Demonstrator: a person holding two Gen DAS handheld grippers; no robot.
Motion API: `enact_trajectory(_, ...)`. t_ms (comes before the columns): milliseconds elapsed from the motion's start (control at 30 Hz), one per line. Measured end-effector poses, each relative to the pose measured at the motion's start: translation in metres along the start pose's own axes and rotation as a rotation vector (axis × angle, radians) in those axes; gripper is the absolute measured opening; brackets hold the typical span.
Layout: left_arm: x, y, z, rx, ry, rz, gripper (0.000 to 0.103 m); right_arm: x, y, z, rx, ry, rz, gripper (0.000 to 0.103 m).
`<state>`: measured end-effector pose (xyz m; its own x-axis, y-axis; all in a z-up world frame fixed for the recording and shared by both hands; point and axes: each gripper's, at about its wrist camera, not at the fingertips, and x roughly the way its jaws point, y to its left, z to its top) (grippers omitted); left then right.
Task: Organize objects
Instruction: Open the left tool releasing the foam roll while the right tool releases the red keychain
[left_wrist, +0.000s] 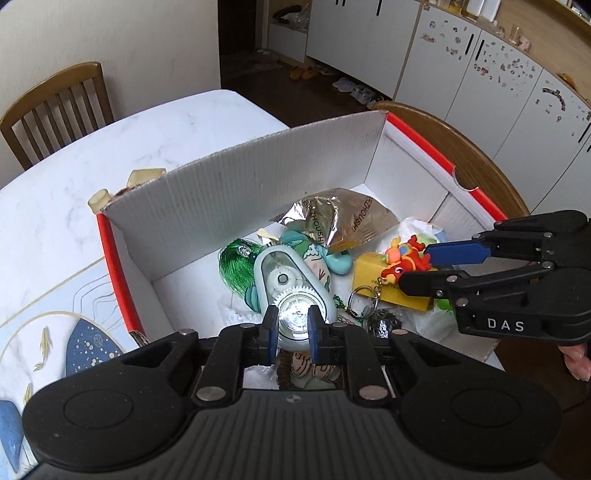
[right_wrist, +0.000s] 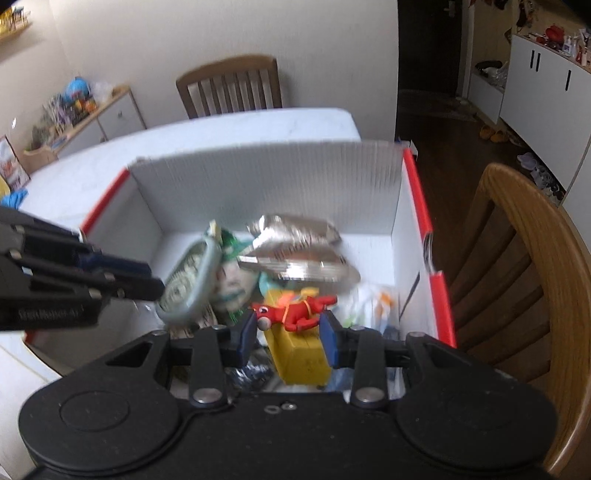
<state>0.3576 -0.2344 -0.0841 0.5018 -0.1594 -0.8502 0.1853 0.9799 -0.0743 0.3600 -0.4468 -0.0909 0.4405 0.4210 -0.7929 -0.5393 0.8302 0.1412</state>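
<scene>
Pale-blue tape dispenser (left_wrist: 291, 291) clamped in left gripper (left_wrist: 292, 332) over box (left_wrist: 236, 177)

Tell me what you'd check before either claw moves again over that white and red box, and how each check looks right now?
1. Left gripper clamped on the pale tape dispenser: ok, fingers sit against both its sides.
2. Dispenser lifted free of the pile: cannot tell.
3. Right gripper open around the yellow box: ok, a gap shows on each side.
4. Red crab keychain out of the right gripper's way: not ok, it lies between the fingers.
5. The two grippers apart from each other: ok.
6. White and red box sitting squarely on the table: cannot tell.
</scene>
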Motion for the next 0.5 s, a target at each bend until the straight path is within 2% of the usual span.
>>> enact_trajectory(267,0.003,-0.004,-0.003,-0.002,0.005,0.015,0.016,-0.001,-0.003,0.000,-0.018,0.008,0.008,0.037)
enact_trajectory(500,-0.011,-0.008,-0.006,-0.010,-0.030,0.029,0.018,-0.018,-0.002,0.002,-0.009,-0.036,0.044,0.040)
